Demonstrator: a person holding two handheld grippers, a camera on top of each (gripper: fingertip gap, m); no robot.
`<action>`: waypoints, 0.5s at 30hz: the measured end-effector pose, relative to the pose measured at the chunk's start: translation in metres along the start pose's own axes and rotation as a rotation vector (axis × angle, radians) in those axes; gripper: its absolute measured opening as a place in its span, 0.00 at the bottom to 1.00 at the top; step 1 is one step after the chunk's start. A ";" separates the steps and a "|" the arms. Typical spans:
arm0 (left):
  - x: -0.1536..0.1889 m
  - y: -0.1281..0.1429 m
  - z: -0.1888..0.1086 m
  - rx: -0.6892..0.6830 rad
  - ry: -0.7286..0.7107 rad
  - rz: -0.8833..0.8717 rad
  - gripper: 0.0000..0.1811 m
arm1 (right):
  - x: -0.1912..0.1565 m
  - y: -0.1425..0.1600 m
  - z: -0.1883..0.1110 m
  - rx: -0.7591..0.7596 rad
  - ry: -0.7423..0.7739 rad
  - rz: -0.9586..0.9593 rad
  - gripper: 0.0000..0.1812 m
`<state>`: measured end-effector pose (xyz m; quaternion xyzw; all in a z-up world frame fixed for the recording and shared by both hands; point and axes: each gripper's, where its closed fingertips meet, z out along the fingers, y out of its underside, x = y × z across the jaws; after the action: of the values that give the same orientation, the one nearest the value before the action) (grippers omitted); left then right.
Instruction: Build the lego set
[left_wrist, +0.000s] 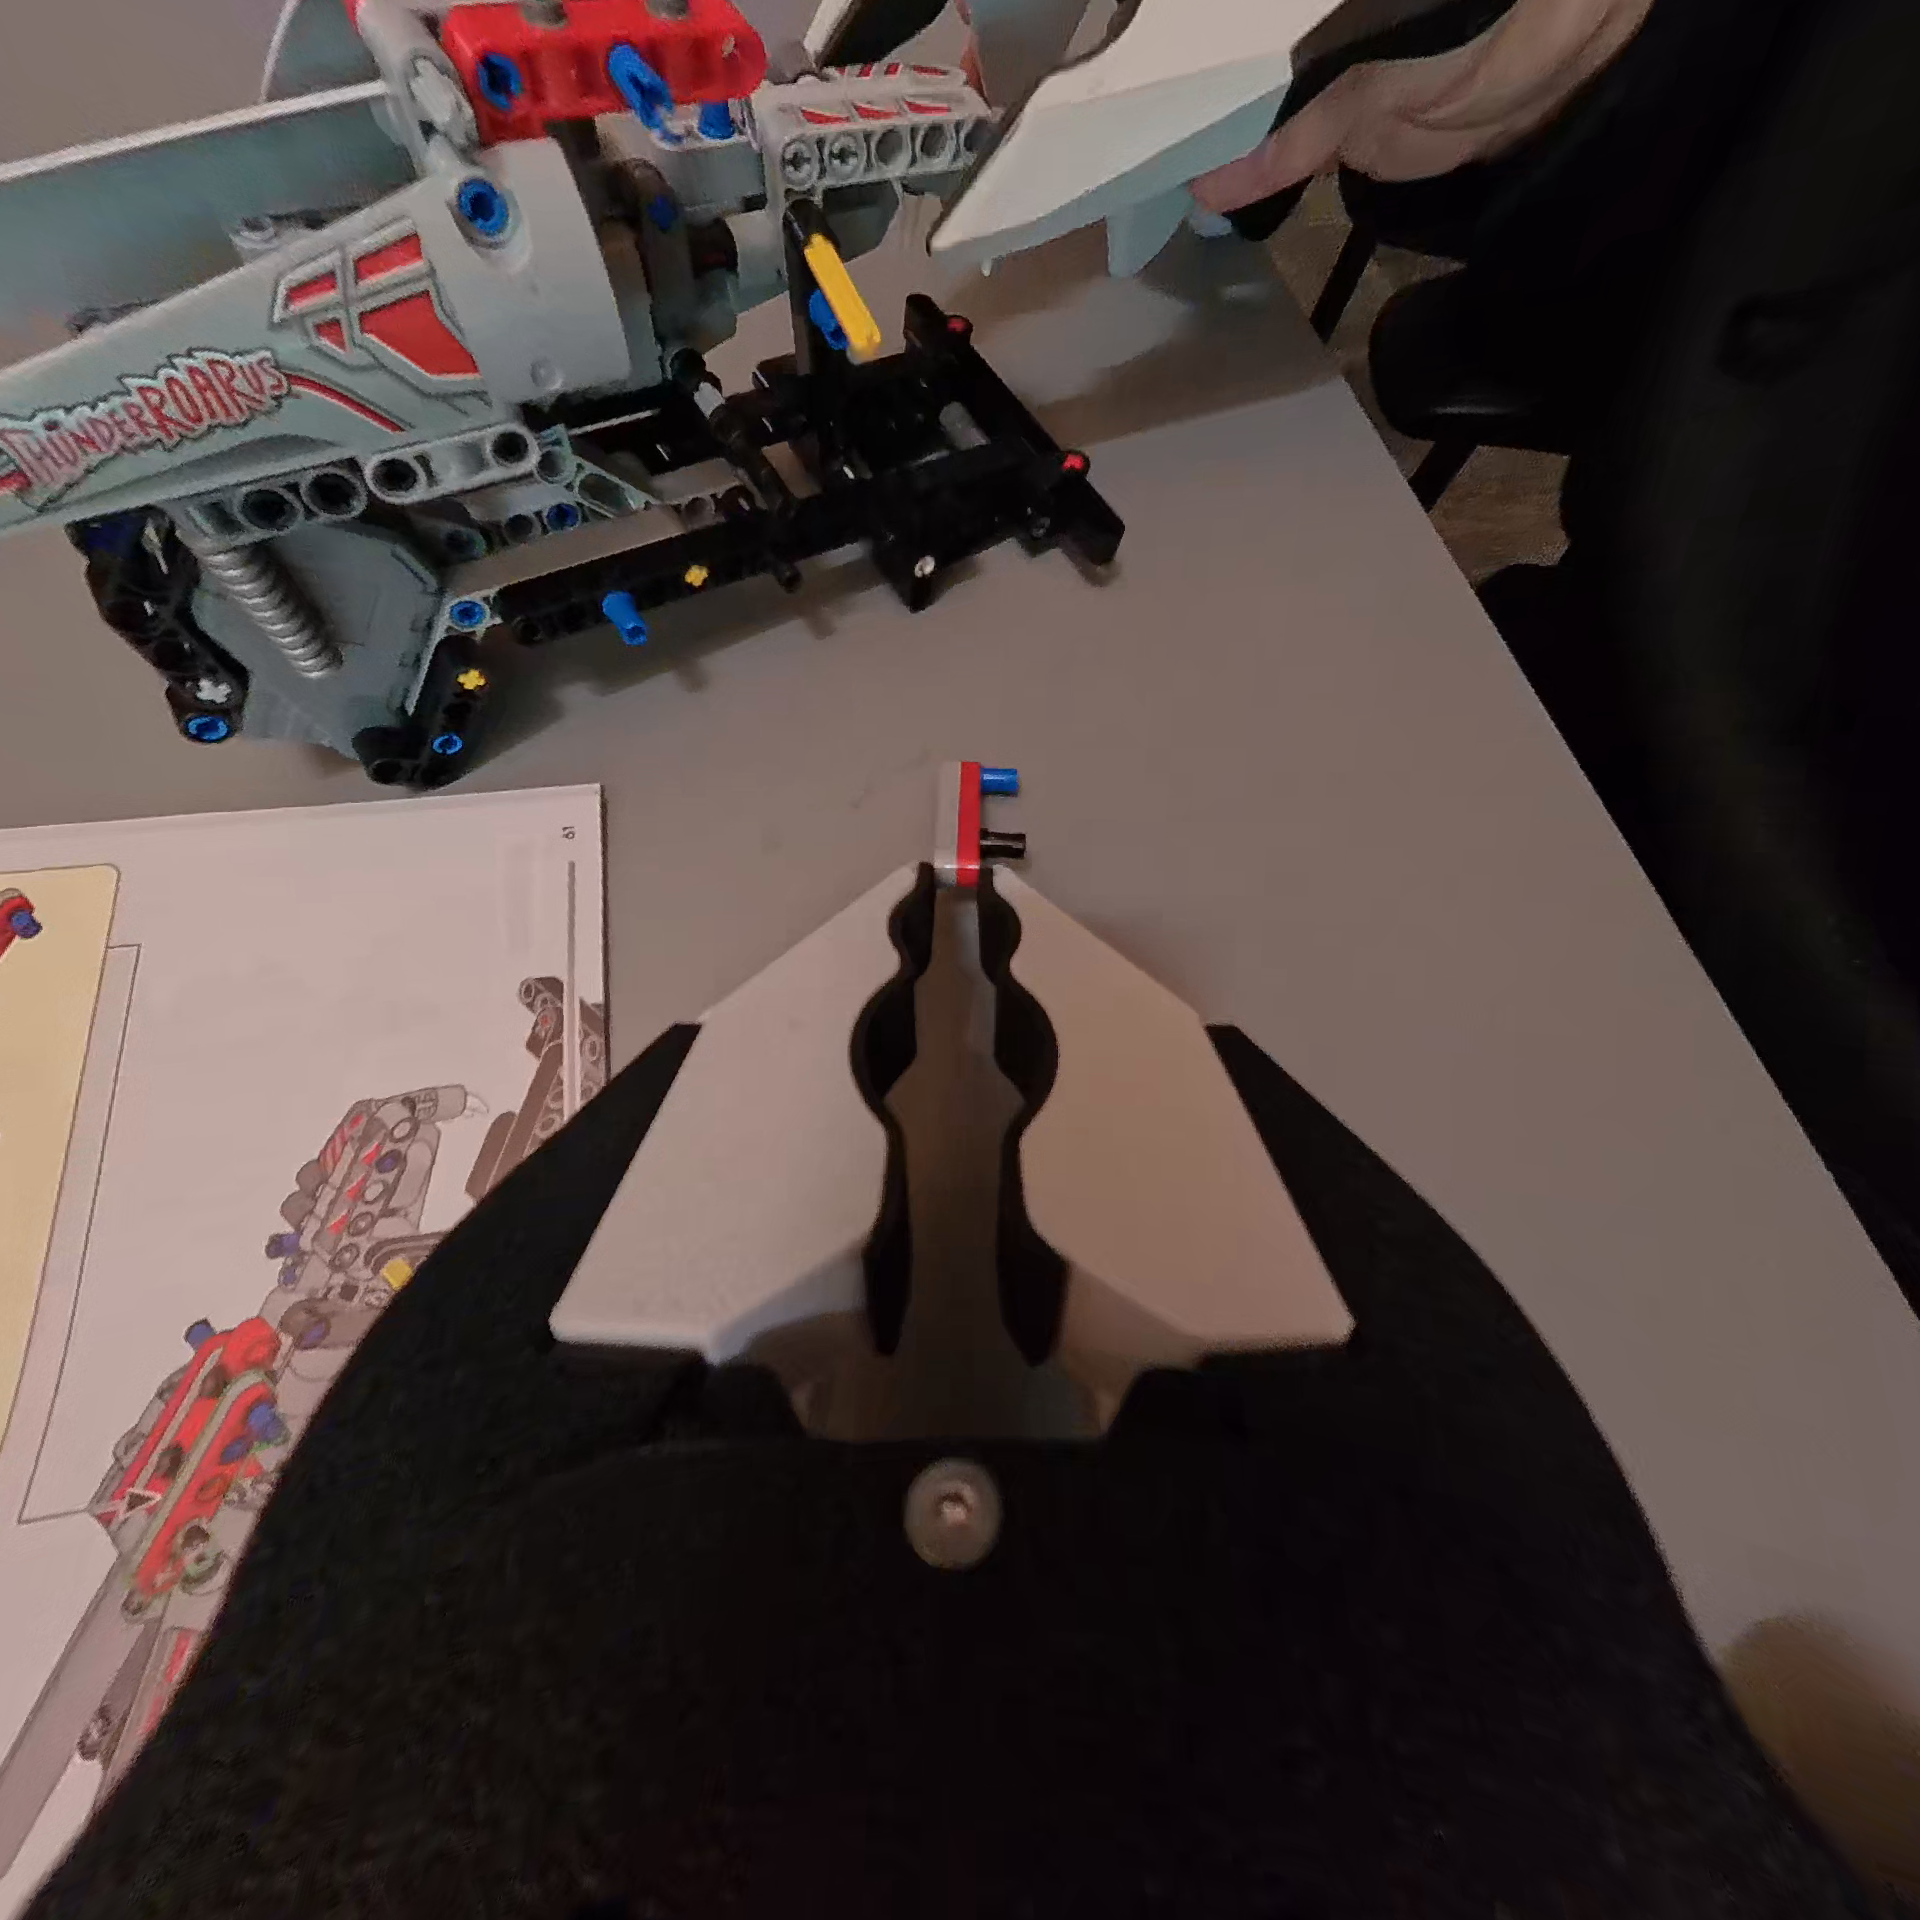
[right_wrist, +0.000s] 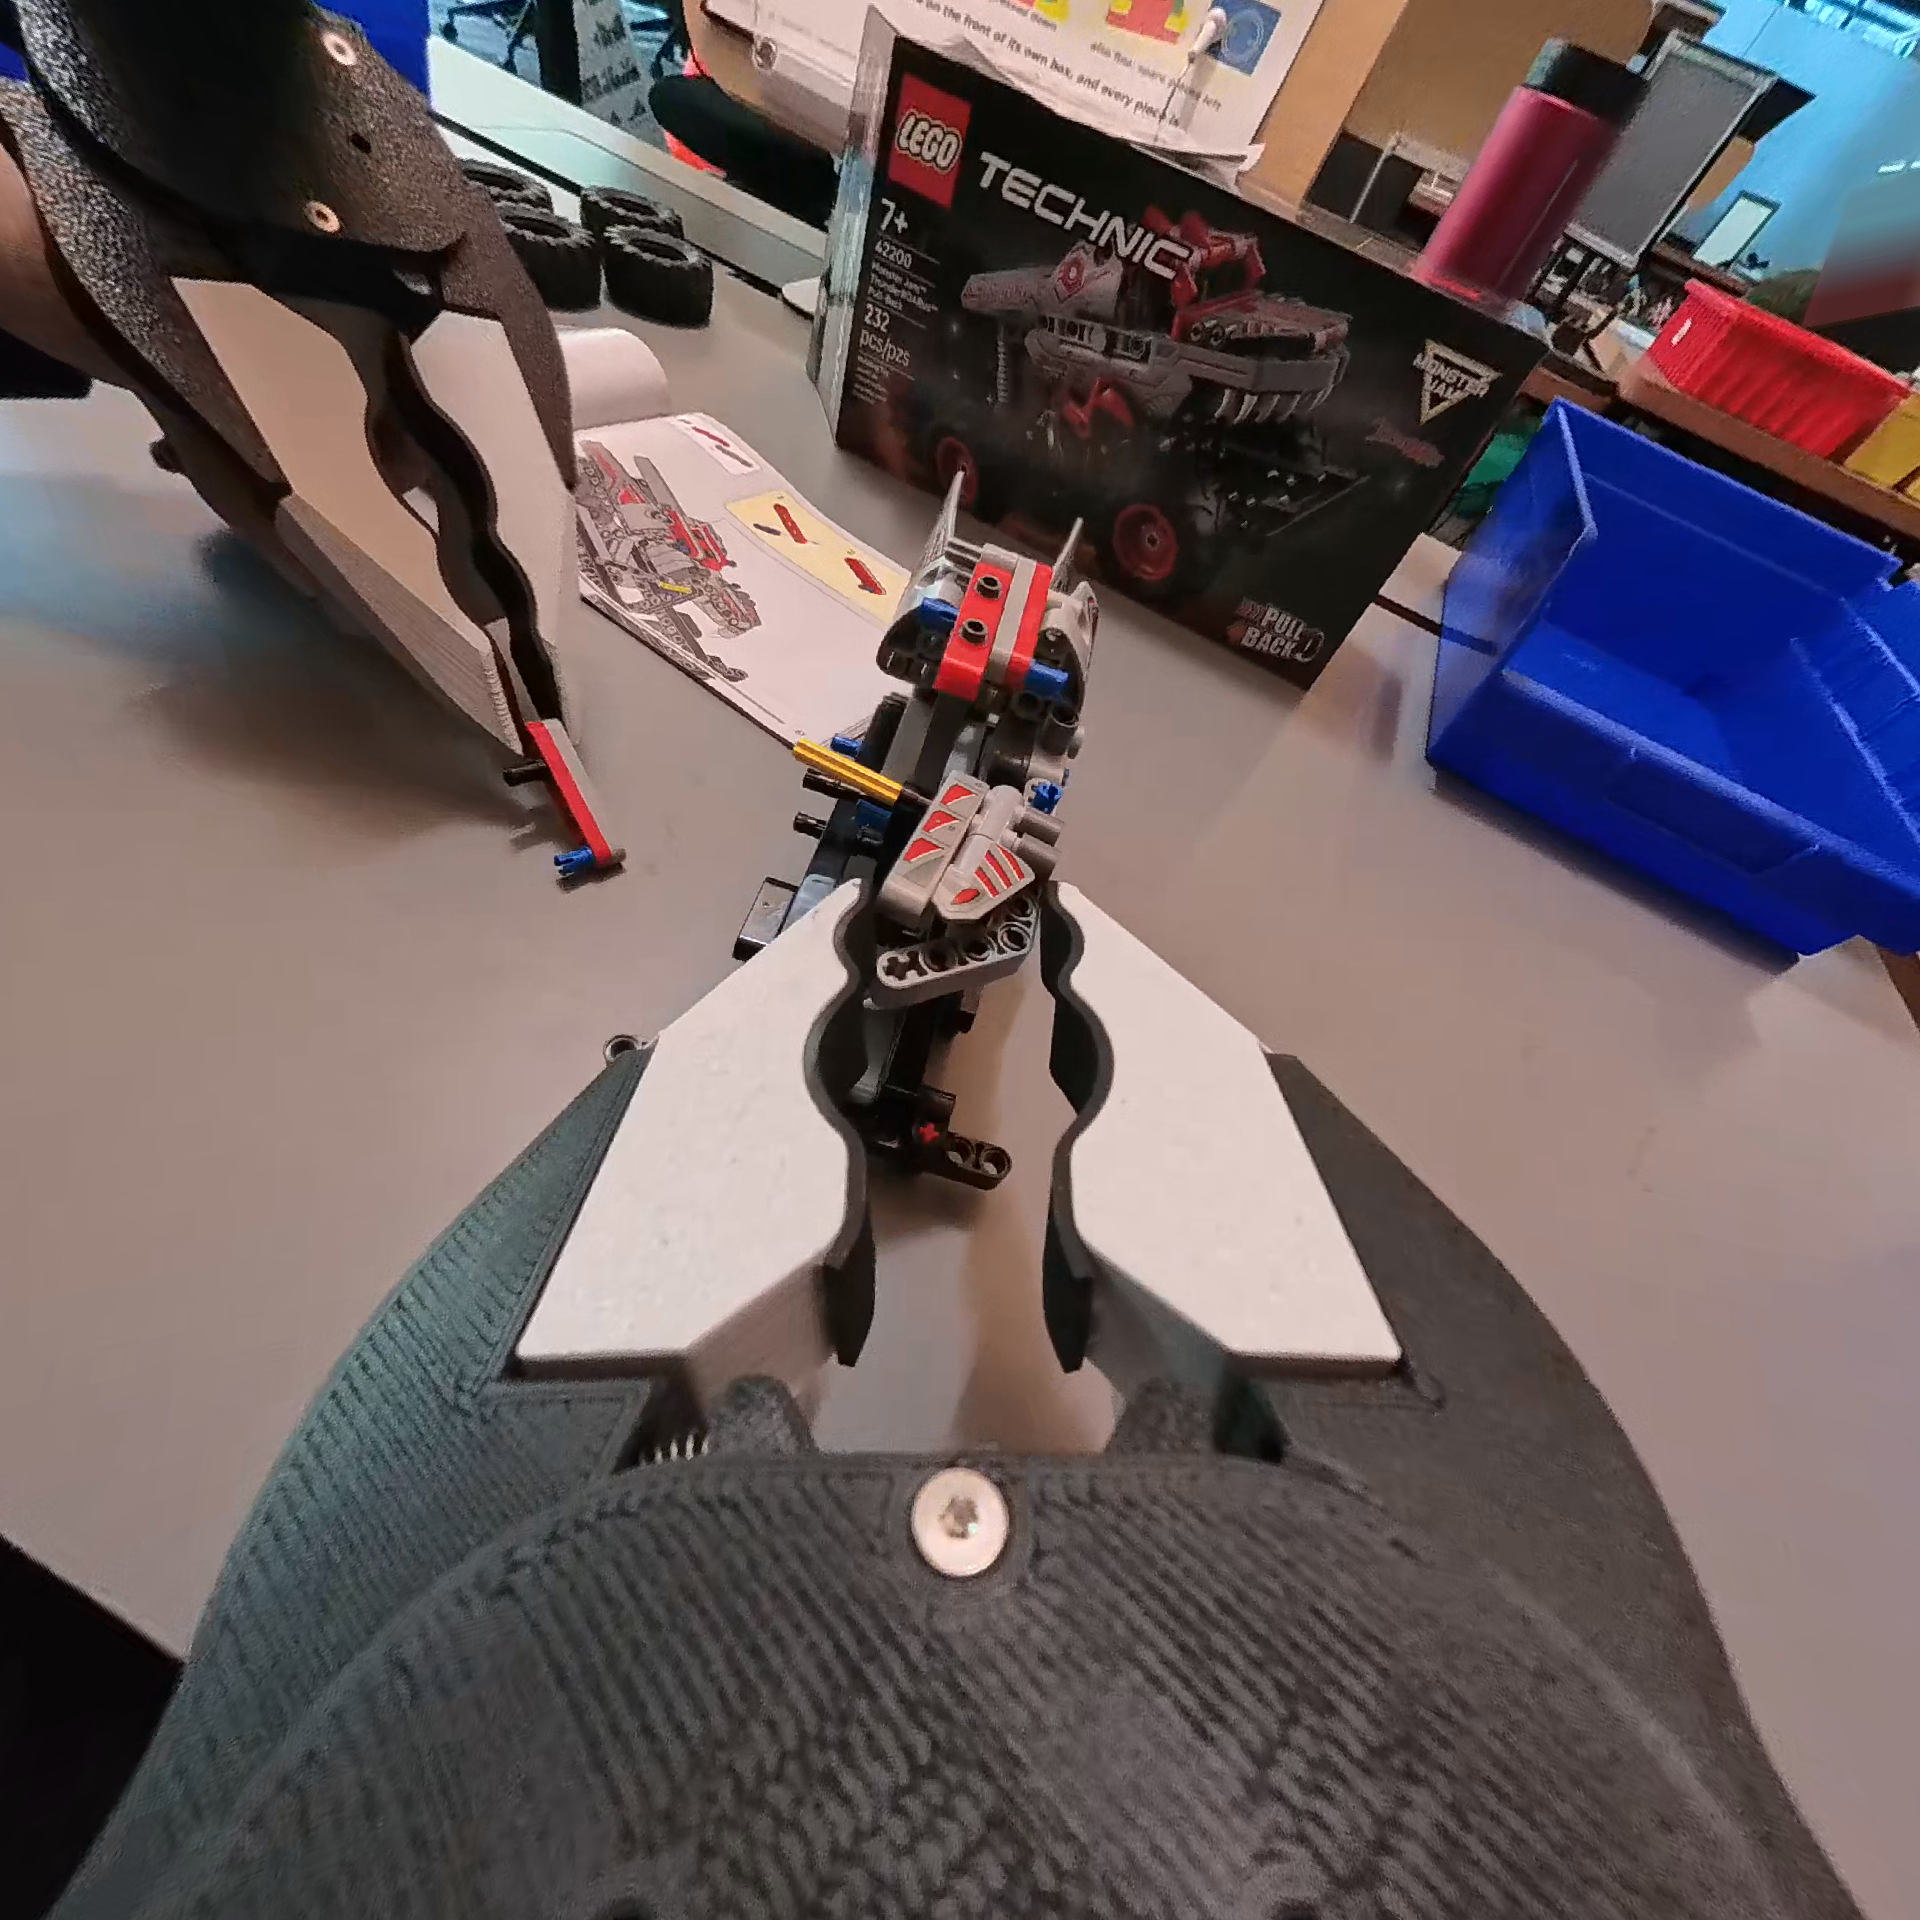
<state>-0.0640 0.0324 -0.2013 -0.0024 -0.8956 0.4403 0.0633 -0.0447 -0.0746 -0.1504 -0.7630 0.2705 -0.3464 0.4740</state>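
My left gripper (left_wrist: 956, 878) is shut on a small grey-and-red beam (left_wrist: 961, 821) with a blue pin and a black pin sticking out to the right, held just above the grey table (left_wrist: 1299, 748). In the right wrist view that beam (right_wrist: 566, 784) points down at the table, left of the model. The part-built grey, red and black Lego truck (left_wrist: 436, 343) stands ahead on the left. My right gripper (right_wrist: 951, 904) is closed on the truck's rear grey panel with red stripes (right_wrist: 966, 852); its white finger (left_wrist: 1101, 135) shows in the left wrist view.
The open instruction booklet (left_wrist: 312, 1039) lies left of my left gripper, and it also shows beyond the truck (right_wrist: 727, 561). The Lego box (right_wrist: 1143, 364) stands behind, with black tyres (right_wrist: 613, 249) to its left and a blue bin (right_wrist: 1683, 675) on the right. The table edge (left_wrist: 1558, 727) runs along the right. The tips of one gripper are about 12 centimetres away from the tips of the other.
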 end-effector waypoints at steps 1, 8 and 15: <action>0.000 0.000 0.000 -0.003 0.000 -0.001 0.03 | 0.003 0.000 0.000 0.007 0.005 0.005 0.16; -0.002 -0.001 0.005 -0.020 0.006 0.041 0.03 | 0.014 -0.004 0.008 0.037 -0.026 0.025 0.18; 0.003 -0.013 0.013 0.007 0.049 0.154 0.03 | 0.030 0.002 0.010 0.004 -0.095 -0.141 0.17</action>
<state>-0.0676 0.0146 -0.1988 -0.0820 -0.8895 0.4467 0.0509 -0.0184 -0.0926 -0.1468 -0.7948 0.1925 -0.3430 0.4623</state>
